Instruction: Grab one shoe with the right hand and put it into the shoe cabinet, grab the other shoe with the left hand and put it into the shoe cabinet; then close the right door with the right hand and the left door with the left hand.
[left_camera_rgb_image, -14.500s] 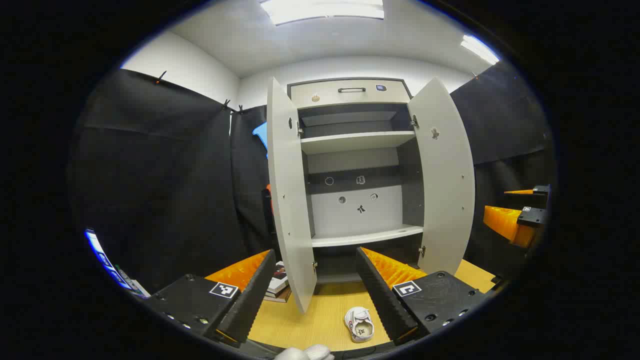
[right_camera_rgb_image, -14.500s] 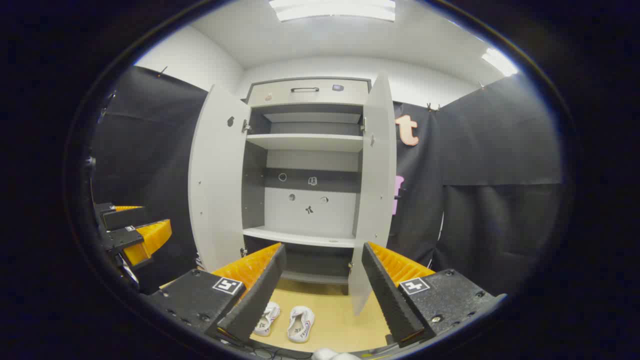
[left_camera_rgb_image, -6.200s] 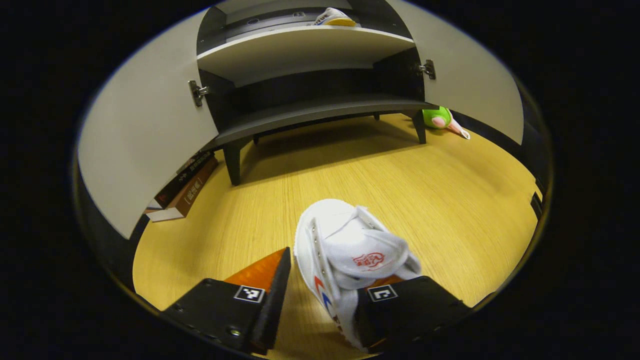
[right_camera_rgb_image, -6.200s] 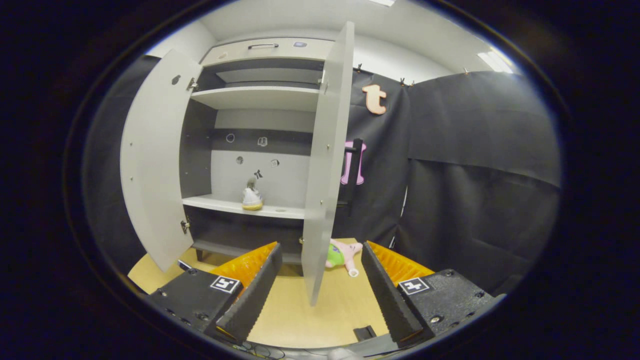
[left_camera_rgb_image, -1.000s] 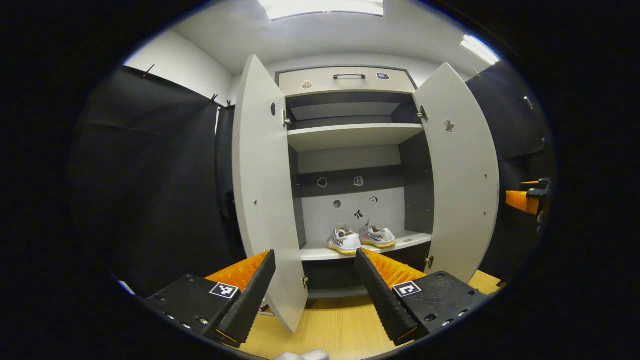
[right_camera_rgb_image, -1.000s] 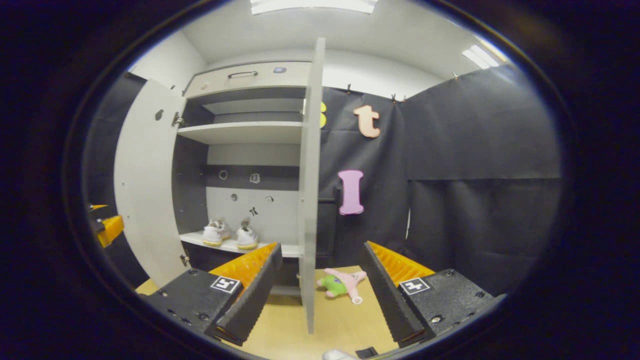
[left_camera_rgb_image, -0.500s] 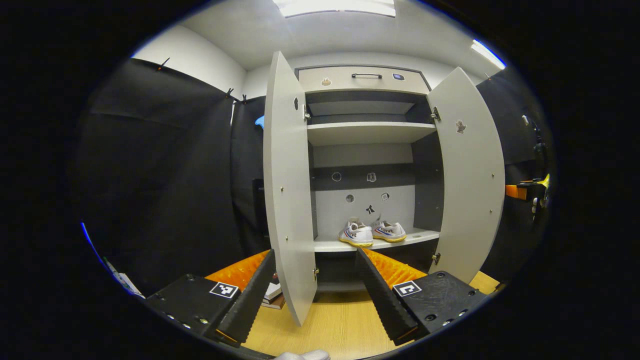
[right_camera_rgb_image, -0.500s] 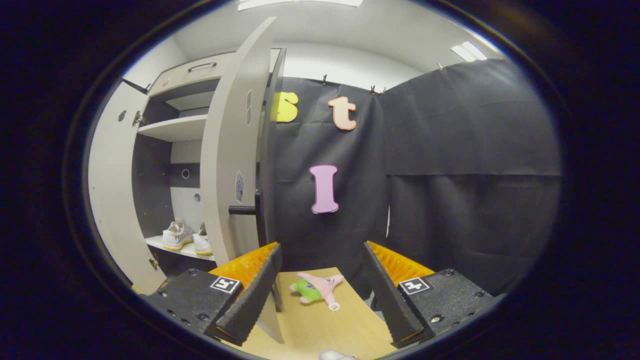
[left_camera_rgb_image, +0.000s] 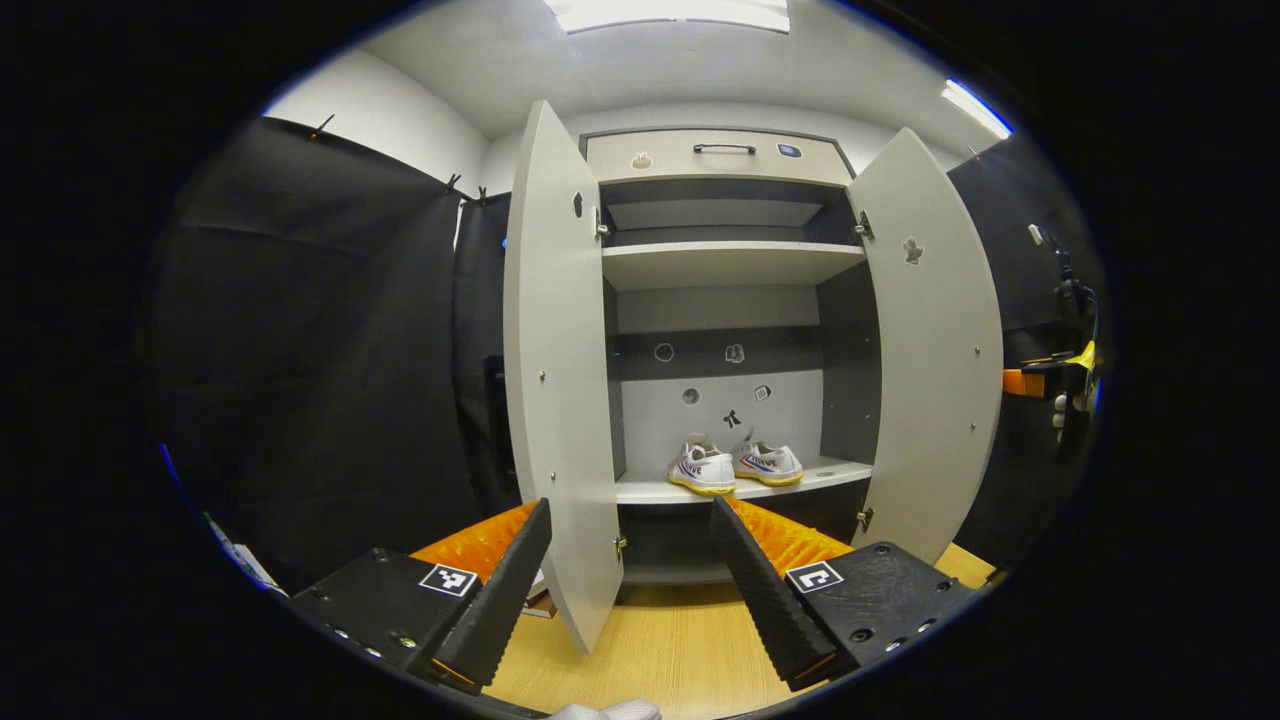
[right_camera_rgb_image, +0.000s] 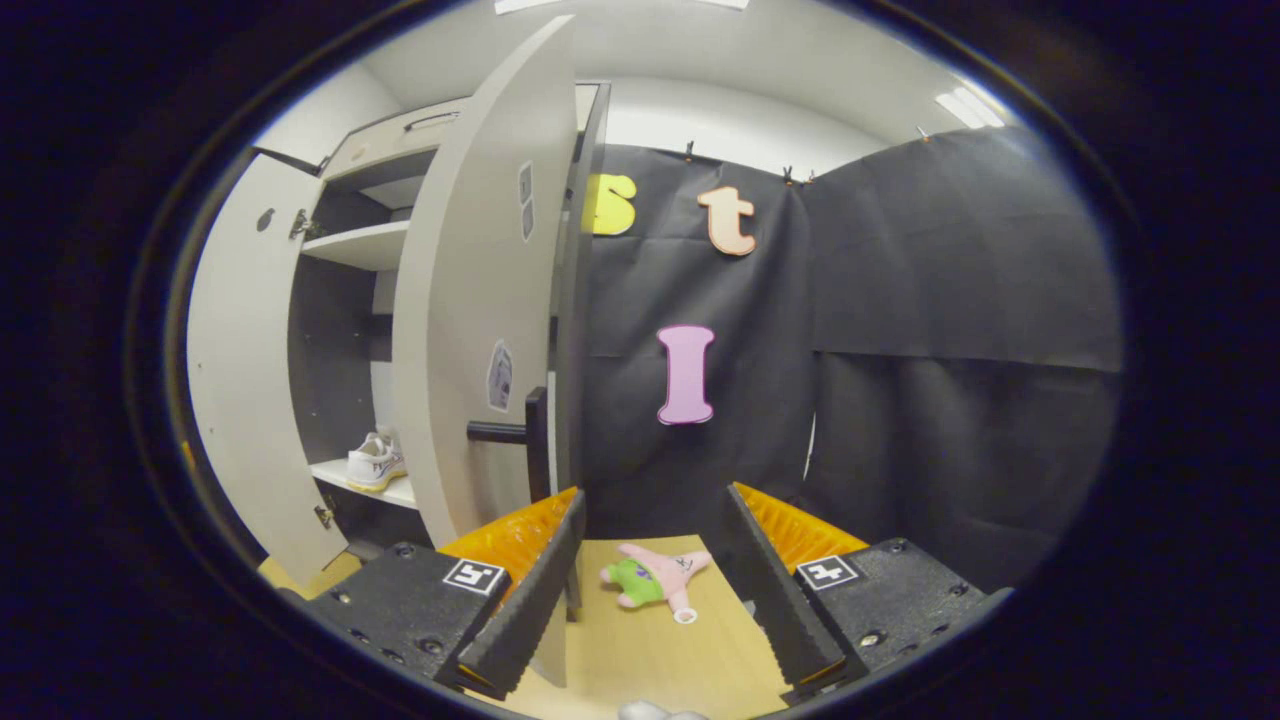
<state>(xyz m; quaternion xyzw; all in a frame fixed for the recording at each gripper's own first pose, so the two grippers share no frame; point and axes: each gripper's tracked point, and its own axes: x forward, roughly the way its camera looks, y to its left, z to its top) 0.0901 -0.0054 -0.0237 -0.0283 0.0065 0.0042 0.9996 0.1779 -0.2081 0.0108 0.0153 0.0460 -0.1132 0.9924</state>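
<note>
Two white shoes (left_camera_rgb_image: 705, 470) (left_camera_rgb_image: 768, 465) stand side by side on the lower shelf (left_camera_rgb_image: 650, 492) of the shoe cabinet. Both doors are open: the left door (left_camera_rgb_image: 555, 380) and the right door (left_camera_rgb_image: 930, 350). My left gripper (left_camera_rgb_image: 630, 520) is open and holds nothing; it faces the cabinet from a distance, beside the left door's edge. My right gripper (right_camera_rgb_image: 652, 510) is open and holds nothing; it is at the outer face of the right door (right_camera_rgb_image: 480, 300), near its black handle (right_camera_rgb_image: 510, 432). One shoe (right_camera_rgb_image: 375, 460) shows past that door. The right gripper (left_camera_rgb_image: 1040, 380) also shows at the far right.
A pink and green plush toy (right_camera_rgb_image: 655, 580) lies on the wooden floor (right_camera_rgb_image: 640, 650) ahead of my right gripper. Books (left_camera_rgb_image: 540, 600) lie on the floor behind the left door. A closed drawer (left_camera_rgb_image: 715, 155) tops the cabinet. Black cloth walls (right_camera_rgb_image: 950, 350) surround the booth.
Within the last second my right gripper has gone round from the right door's edge to its outer side, and the handle is now close. My left gripper has barely shifted.
</note>
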